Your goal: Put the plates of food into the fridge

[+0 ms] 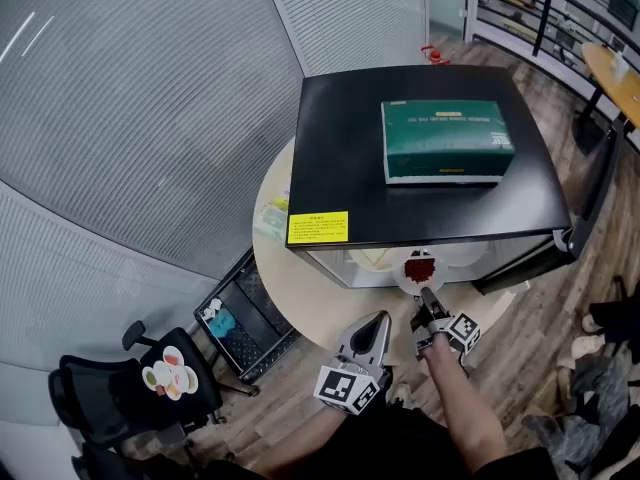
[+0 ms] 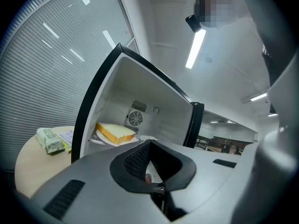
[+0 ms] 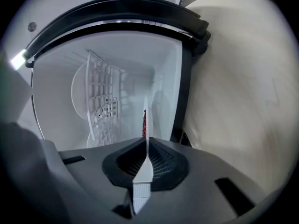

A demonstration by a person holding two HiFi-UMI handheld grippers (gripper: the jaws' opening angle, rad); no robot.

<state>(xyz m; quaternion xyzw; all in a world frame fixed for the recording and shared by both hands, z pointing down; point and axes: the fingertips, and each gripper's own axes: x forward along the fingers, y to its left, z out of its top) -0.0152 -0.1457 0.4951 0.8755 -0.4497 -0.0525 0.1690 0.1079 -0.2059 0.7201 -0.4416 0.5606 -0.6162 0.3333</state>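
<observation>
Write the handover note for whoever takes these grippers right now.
Right gripper: shut on the rim of the plate of red food, at the mouth of the open fridge, not yet set down.
Left gripper: shut, empty, beside the right one.
Done: a plate with a yellow slice sits inside the fridge.
Left: slide the red-food plate in, release, then probably close the door.

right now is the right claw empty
No, the right claw is shut on the rim of a white plate carrying red food, held edge-on at the open fridge.
</observation>
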